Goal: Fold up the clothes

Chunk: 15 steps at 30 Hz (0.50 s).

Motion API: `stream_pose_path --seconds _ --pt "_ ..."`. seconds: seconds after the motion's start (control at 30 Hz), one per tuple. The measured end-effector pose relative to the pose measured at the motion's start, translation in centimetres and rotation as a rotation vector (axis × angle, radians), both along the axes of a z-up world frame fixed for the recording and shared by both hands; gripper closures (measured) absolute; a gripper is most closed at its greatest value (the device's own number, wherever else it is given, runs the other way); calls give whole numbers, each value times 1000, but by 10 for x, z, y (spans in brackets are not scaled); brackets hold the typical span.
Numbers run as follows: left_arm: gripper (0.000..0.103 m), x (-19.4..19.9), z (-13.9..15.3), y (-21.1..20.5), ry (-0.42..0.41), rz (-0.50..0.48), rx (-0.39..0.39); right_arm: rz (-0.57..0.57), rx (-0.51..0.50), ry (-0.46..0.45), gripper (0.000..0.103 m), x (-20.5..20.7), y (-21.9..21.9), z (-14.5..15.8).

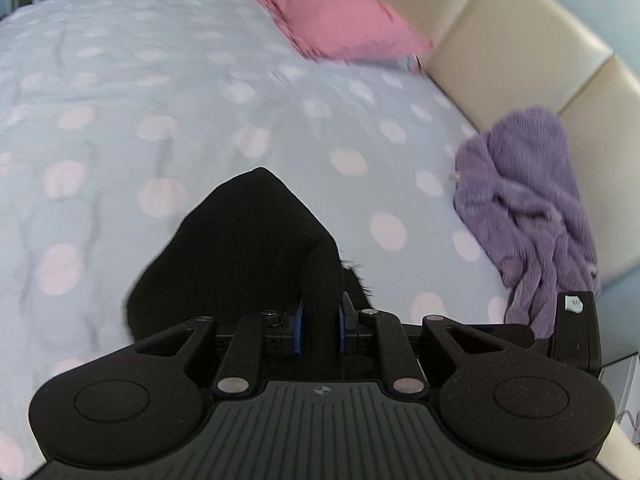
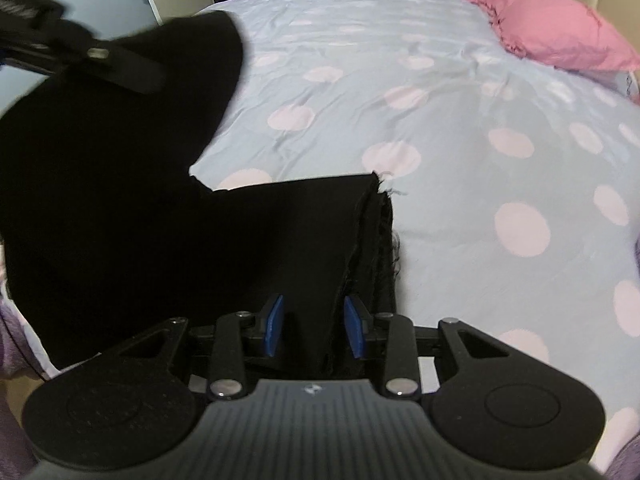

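Observation:
A black garment point(image 1: 248, 240) hangs over the dotted bedspread. My left gripper point(image 1: 320, 330) is shut on a fold of it, and the cloth rises in a peak in front of the blue pads. In the right wrist view the black garment point(image 2: 120, 208) spreads to the left, with a frayed hem at its right side. My right gripper point(image 2: 316, 330) has the cloth between its blue pads, which stand apart around the bunched fabric. The left gripper point(image 2: 120, 68) shows at upper left, holding the far part raised.
The bed point(image 1: 200, 100) has a pale blue cover with pink dots. A pink pillow point(image 1: 340, 20) lies at the head, also in the right wrist view point(image 2: 560, 28). A crumpled purple garment point(image 1: 528, 208) lies against the cream padded headboard point(image 1: 520, 32).

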State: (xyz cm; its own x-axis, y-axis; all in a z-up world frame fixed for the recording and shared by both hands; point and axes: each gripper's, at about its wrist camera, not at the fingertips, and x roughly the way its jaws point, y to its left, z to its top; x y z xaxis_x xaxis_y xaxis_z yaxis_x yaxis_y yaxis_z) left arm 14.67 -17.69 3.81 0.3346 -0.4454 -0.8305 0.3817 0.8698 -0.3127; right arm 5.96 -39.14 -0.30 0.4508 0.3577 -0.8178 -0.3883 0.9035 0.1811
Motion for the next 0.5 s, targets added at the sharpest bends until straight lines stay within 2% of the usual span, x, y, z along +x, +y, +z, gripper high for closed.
stream_pose_path --seconds 0.17,0.33,0.5 --pt "89 7 -32 -57 37 -62 73 -17 11 41 68 -4 -9 -12" --pt "90 9 -75 -97 86 -118 180 -38 12 29 67 -9 -17 -11" --pt "86 12 -85 -111 126 -133 236 -31 6 32 67 -14 -19 -13"
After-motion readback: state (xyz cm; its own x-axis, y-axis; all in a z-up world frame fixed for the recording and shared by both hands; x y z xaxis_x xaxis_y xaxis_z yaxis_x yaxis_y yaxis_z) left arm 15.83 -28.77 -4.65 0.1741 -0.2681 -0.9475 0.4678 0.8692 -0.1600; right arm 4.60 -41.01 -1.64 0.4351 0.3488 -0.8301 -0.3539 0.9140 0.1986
